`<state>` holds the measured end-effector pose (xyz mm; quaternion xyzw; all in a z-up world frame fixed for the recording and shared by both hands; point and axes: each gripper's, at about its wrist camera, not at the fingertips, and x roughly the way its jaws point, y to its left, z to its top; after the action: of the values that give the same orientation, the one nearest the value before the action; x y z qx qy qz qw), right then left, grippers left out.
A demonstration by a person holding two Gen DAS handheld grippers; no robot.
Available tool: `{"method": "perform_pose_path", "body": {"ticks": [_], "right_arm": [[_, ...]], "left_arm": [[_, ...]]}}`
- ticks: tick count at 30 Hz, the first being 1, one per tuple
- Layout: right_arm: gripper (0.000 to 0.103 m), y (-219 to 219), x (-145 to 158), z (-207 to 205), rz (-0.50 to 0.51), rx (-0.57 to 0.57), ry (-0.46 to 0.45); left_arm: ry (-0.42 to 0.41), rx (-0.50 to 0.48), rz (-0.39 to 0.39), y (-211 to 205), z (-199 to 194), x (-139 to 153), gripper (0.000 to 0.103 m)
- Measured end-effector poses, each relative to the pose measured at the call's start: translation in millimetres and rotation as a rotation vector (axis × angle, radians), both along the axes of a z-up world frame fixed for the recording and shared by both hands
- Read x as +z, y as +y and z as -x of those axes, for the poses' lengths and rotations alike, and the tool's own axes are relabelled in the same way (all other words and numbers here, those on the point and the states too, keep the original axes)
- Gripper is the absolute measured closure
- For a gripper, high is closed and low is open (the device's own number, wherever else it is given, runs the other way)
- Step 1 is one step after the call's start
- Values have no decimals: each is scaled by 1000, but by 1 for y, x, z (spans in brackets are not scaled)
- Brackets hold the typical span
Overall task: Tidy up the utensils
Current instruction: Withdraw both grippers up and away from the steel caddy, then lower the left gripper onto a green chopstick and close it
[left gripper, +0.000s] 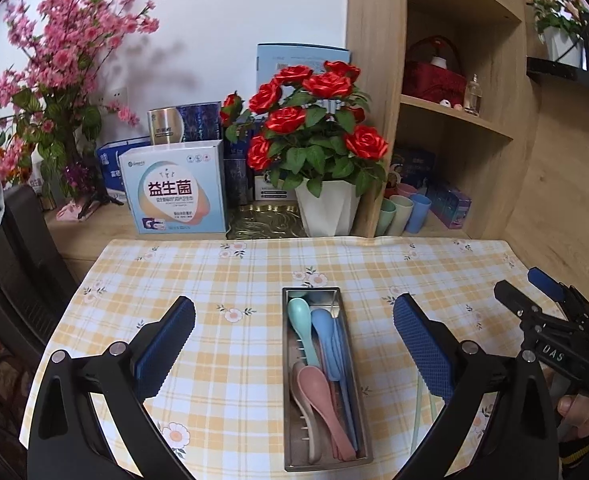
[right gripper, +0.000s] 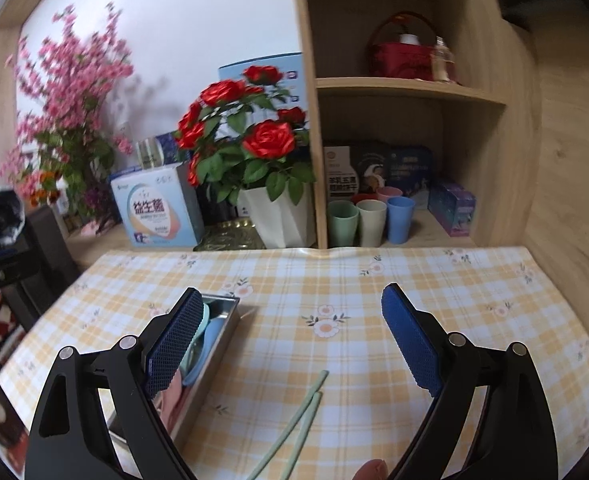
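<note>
A steel utensil tray (left gripper: 290, 360) lies on the checked tablecloth between my left gripper's fingers. It holds a teal spoon (left gripper: 300, 320), a blue spoon (left gripper: 324, 332), a pink spoon (left gripper: 318, 392), a beige utensil and blue chopsticks. My left gripper (left gripper: 294, 344) is open and empty above the tray. My right gripper (right gripper: 290, 336) is open and empty above a pair of green chopsticks (right gripper: 294, 420) lying on the cloth right of the tray (right gripper: 214, 352). The right gripper also shows at the right edge of the left wrist view (left gripper: 534, 292).
A white pot of red roses (left gripper: 322, 208), boxes (left gripper: 174, 188) and pink blossoms (left gripper: 54, 80) stand behind the cloth. A wooden shelf (right gripper: 406, 88) at the back right holds several plastic cups (right gripper: 370, 220), boxes and a red basket. A dark chair (left gripper: 14, 264) is at left.
</note>
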<state>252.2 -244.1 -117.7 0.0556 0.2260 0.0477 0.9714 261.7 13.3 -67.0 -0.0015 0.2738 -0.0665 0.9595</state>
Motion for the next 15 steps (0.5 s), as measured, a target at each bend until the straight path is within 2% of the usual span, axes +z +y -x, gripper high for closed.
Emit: {"method": "perform_pose_path", "body": {"ticks": [7, 11, 12, 13, 14, 15], "right_arm": [[15, -27, -6, 3, -39, -45, 5], [15, -44, -18, 3, -71, -91, 19], [15, -48, -23, 2, -80, -98, 34], [15, -51, -27, 2, -90, -99, 47], [15, -56, -35, 1, -111, -94, 73], [15, -59, -40, 0, -121, -93, 94]], "left_arm": [[34, -28, -49, -24, -3, -9, 6], [74, -73, -50, -43, -7, -27, 6], [71, -100, -47, -50, -8, -35, 9], [68, -130, -41, -54, -9, -41, 18], [88, -186, -32, -63, -12, -52, 22], [127, -208, -45, -70, -17, -63, 31]]}}
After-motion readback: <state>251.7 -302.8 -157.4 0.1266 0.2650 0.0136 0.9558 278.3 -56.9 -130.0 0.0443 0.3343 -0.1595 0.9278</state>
